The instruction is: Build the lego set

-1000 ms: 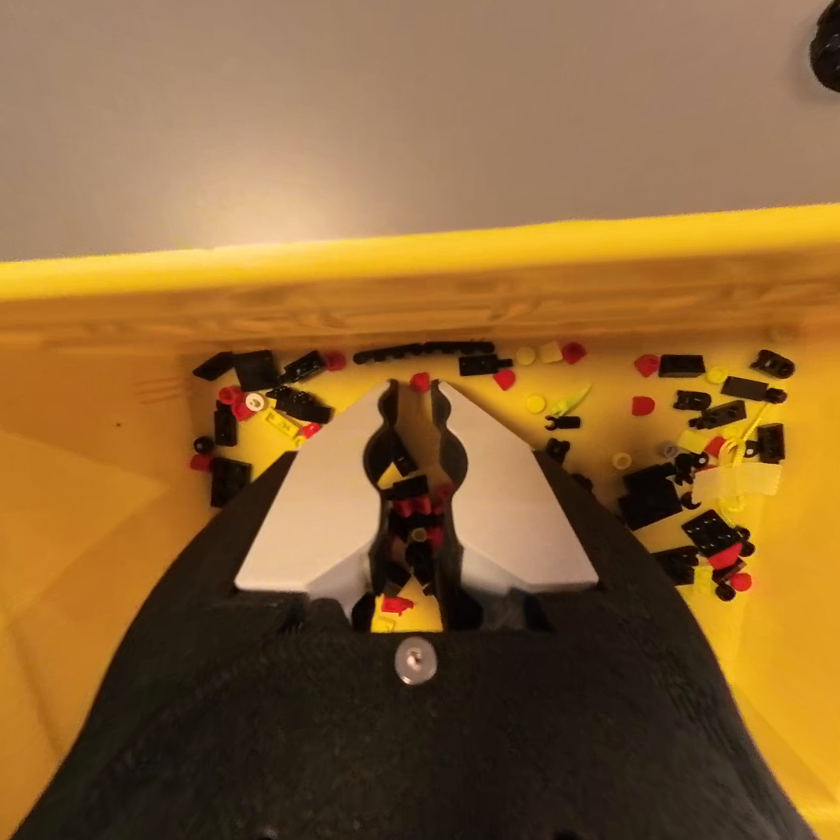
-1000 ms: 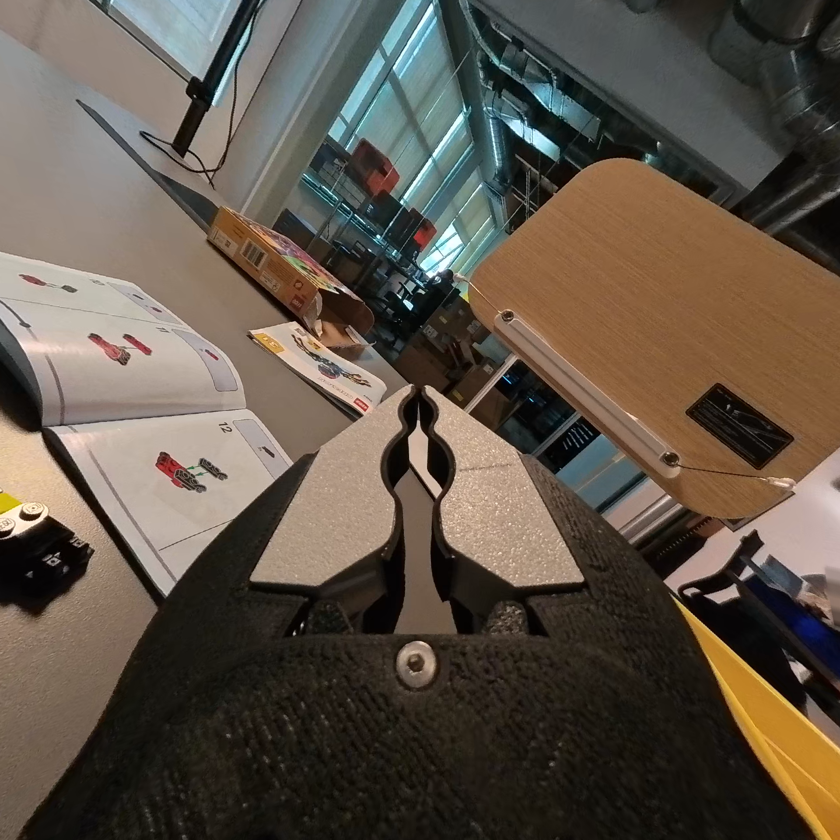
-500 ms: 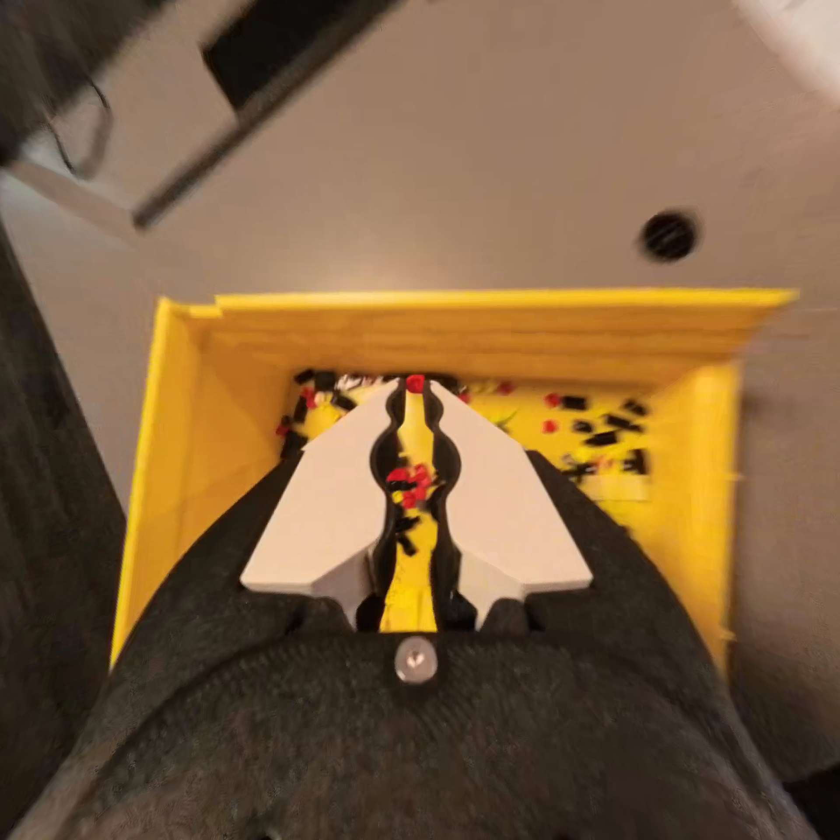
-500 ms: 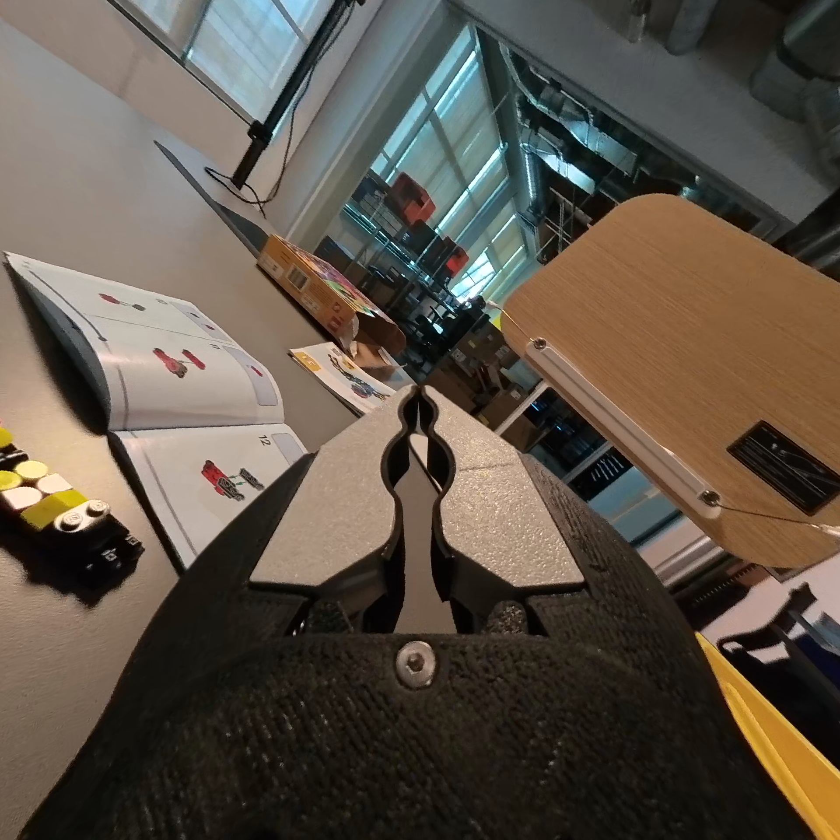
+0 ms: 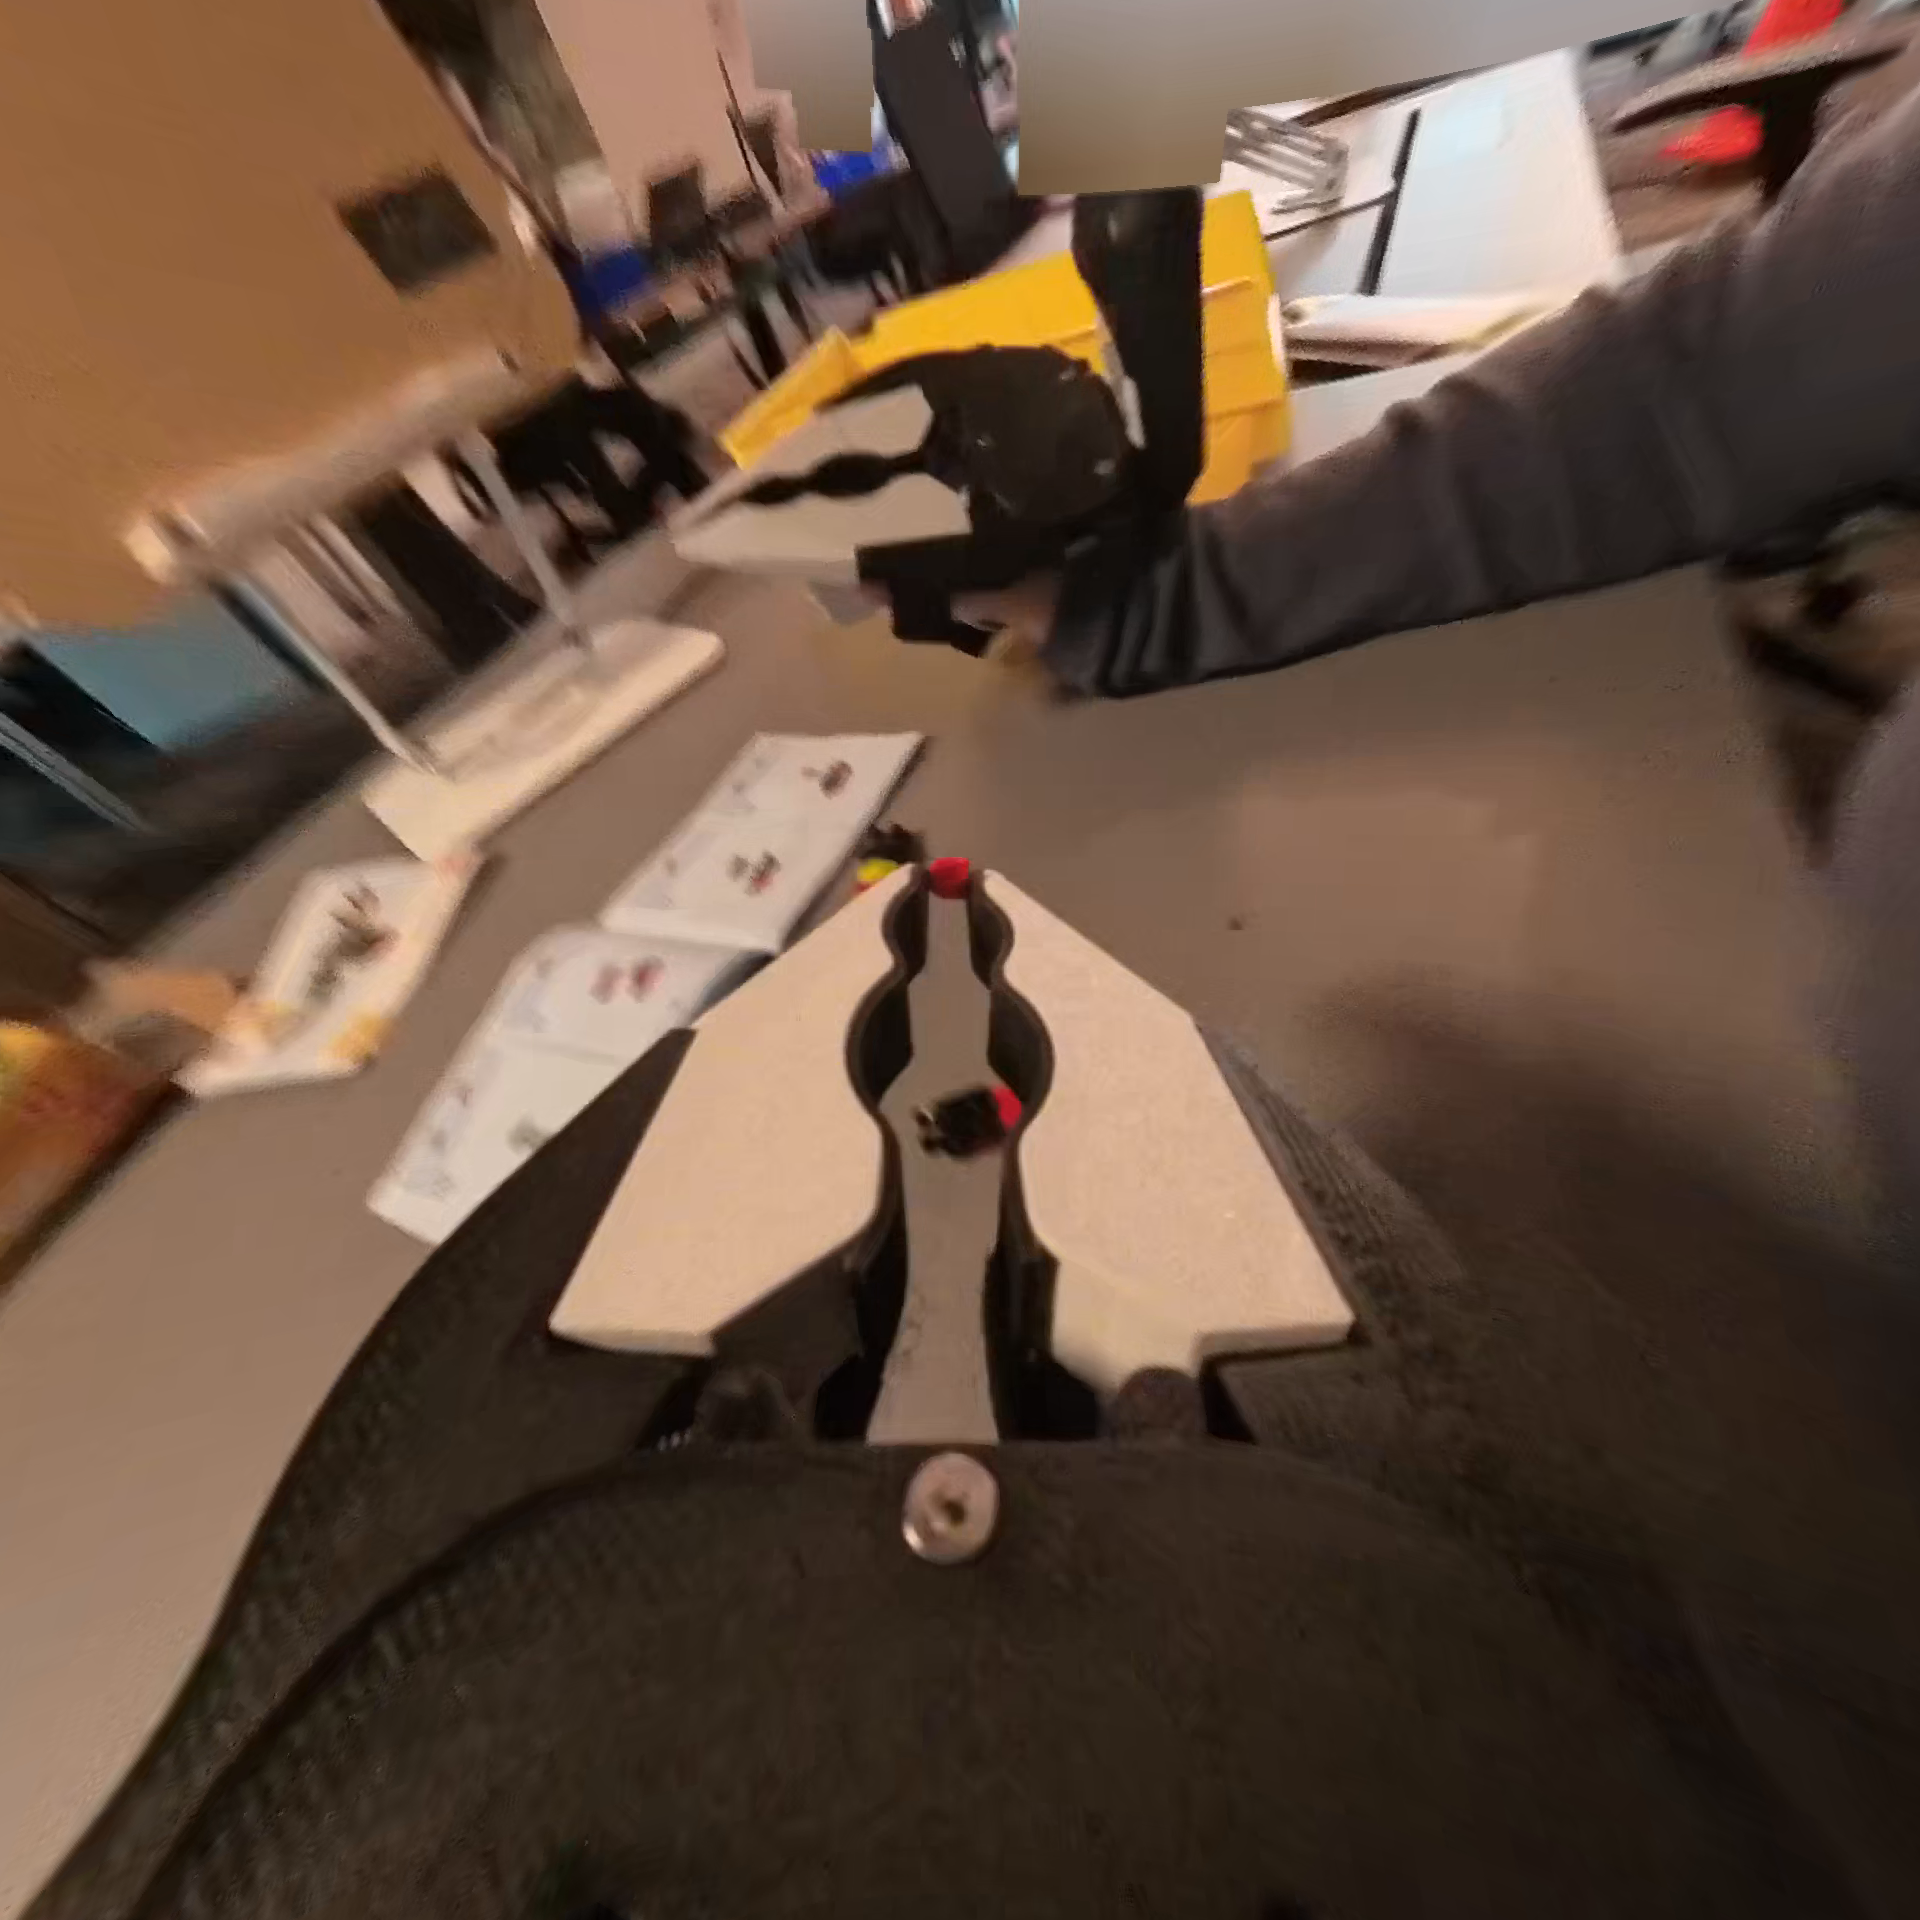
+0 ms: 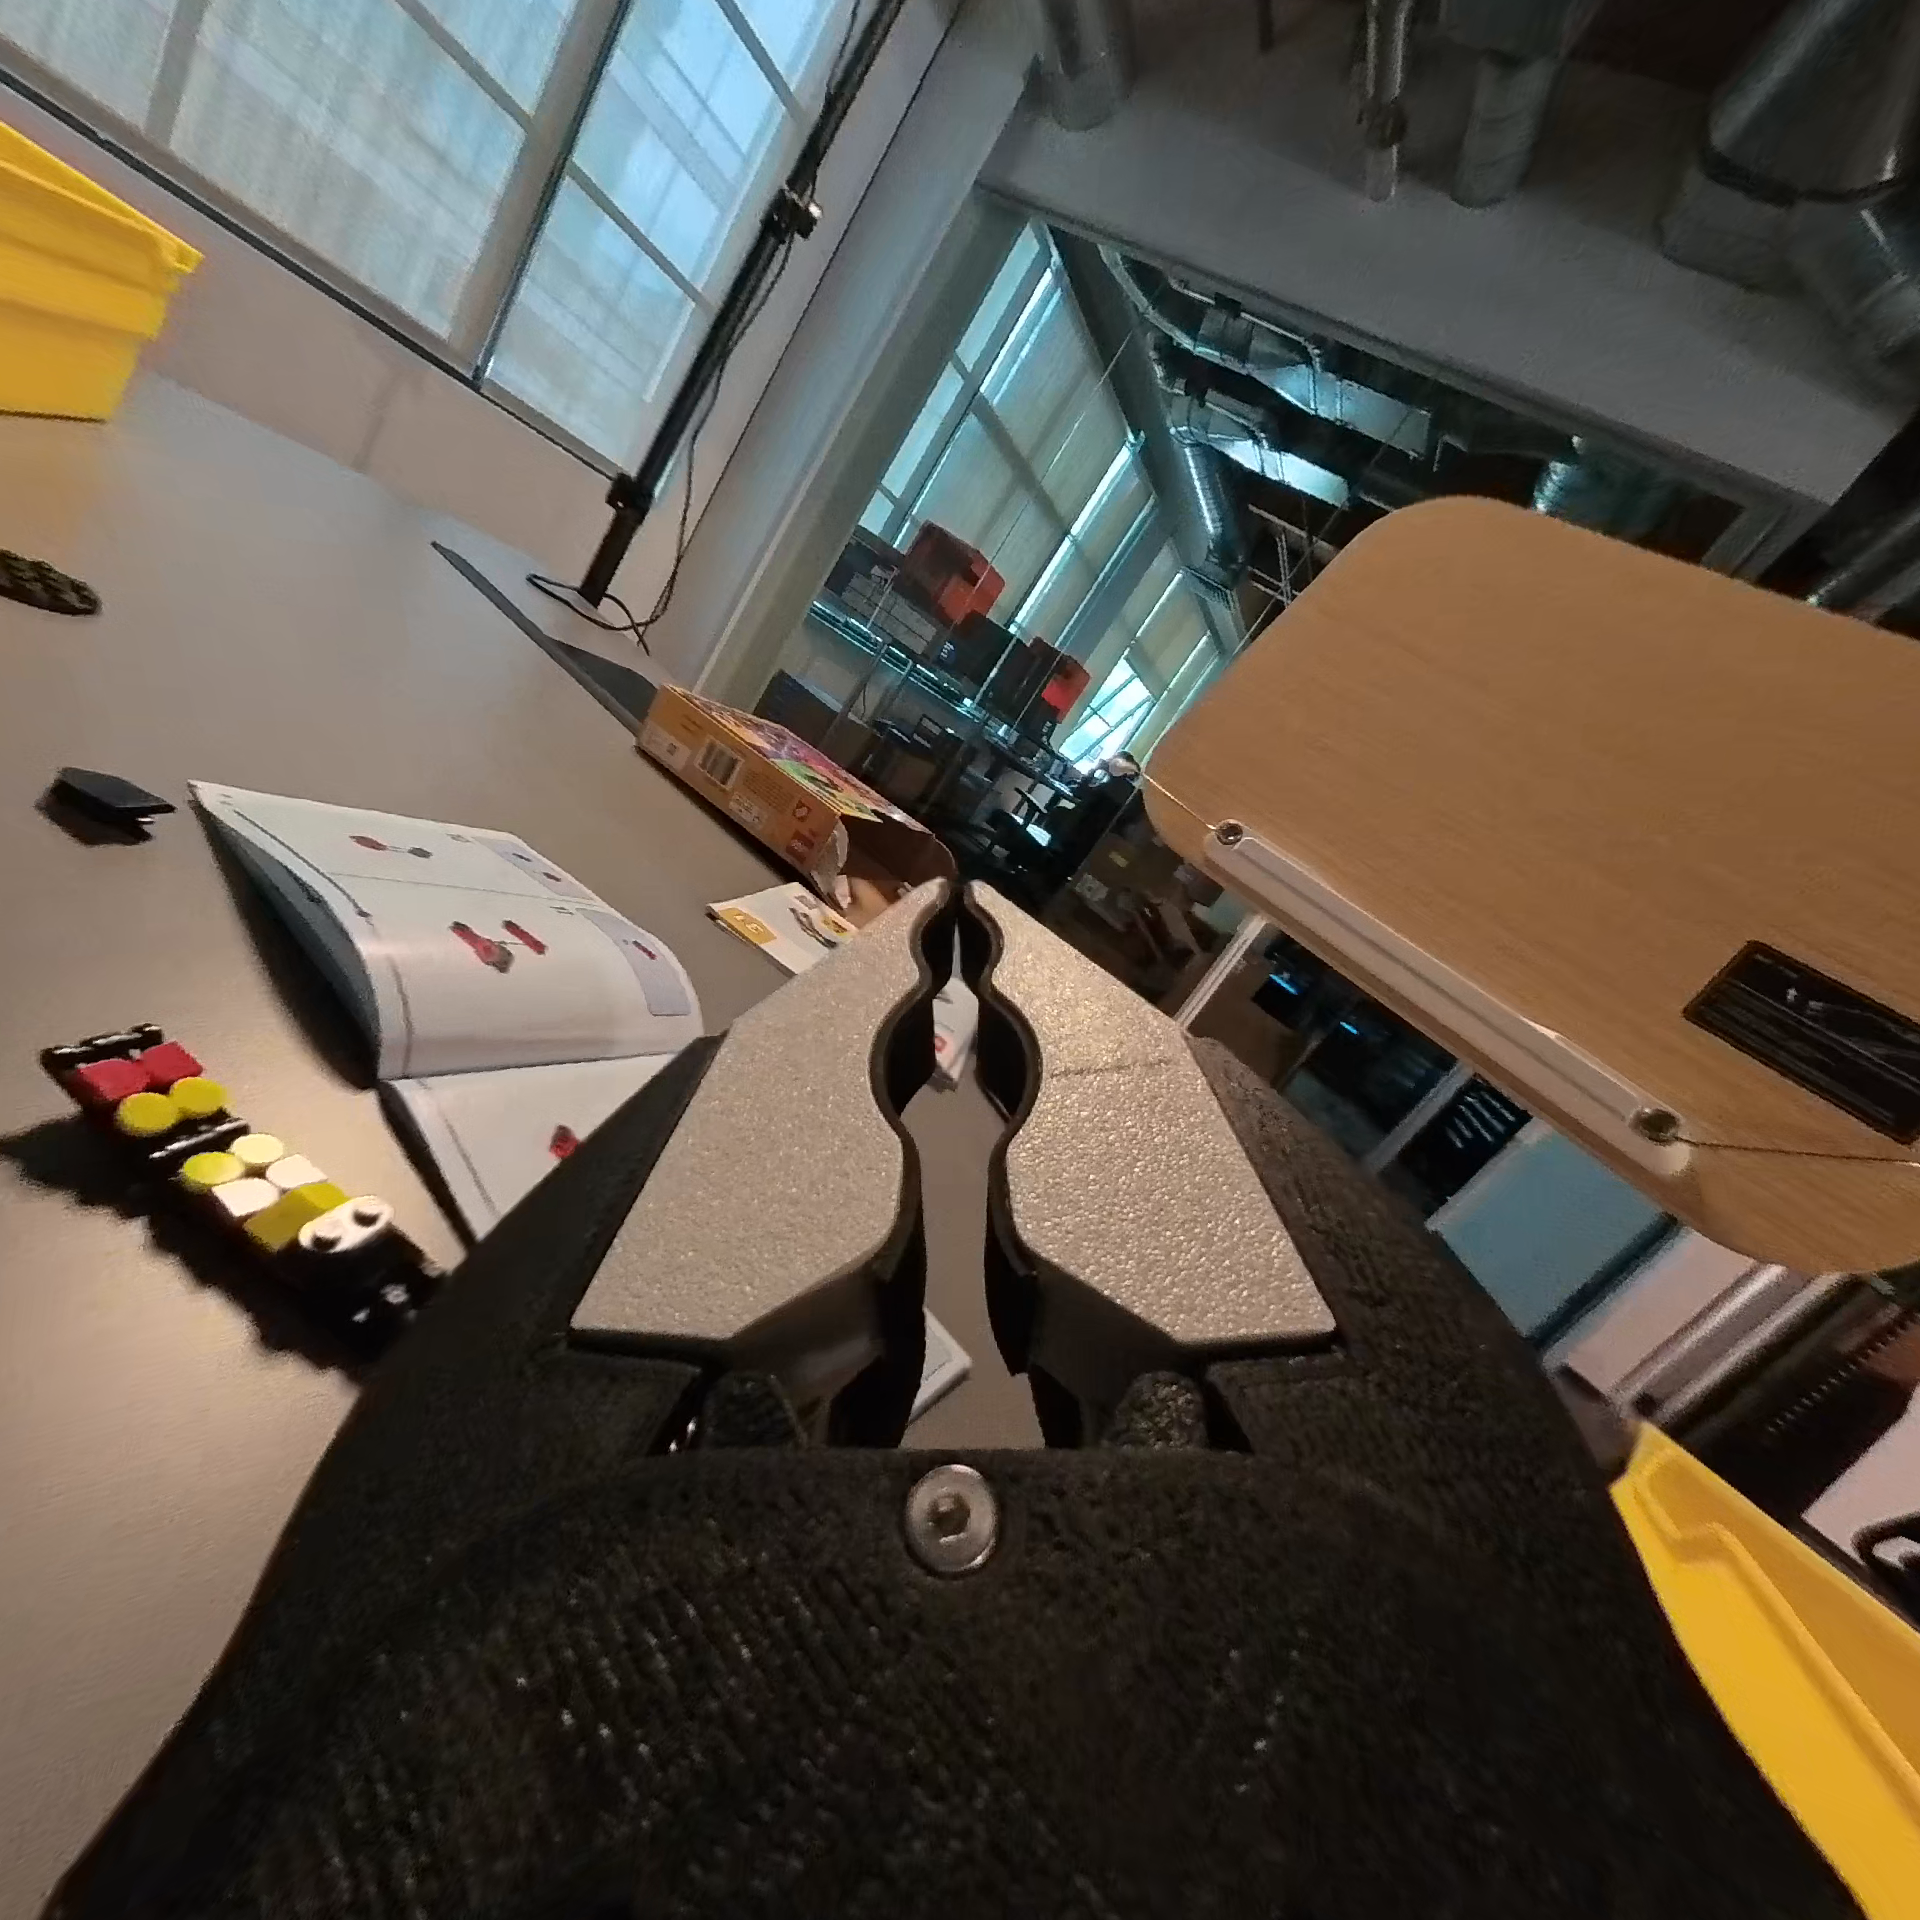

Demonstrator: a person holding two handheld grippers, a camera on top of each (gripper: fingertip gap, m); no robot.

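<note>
My left gripper point(image 5: 948, 885) is shut on a small red lego piece point(image 5: 948, 874) at its fingertips and holds it above the grey table. Through the gap between its jaws a small black and red lego part point(image 5: 966, 1117) shows on the table. A bit of yellow and black lego point(image 5: 879, 858) peeks out by the left finger. My right gripper point(image 6: 958, 910) is shut and empty, low over the table; it also shows in the left wrist view point(image 5: 727, 509), held by an arm in a grey sleeve. The partly built black, red, yellow and white model point(image 6: 234, 1169) lies left of it.
An open instruction booklet point(image 6: 468, 935) point(image 5: 764, 831) lies ahead of both grippers. Beyond it are a leaflet point(image 6: 790, 925) and an orange lego box point(image 6: 758, 779). Loose black pieces point(image 6: 104, 802) lie at far left. Yellow bins point(image 6: 73, 291) point(image 5: 1236, 343) stand nearby. A wooden board point(image 6: 1558, 831) hangs at right. My hands' fingertips stand some 20 cm from each other.
My left gripper rose out of the yellow bin with the red piece and swung over the table toward the booklet. My right gripper turned left, bringing the model into view.
</note>
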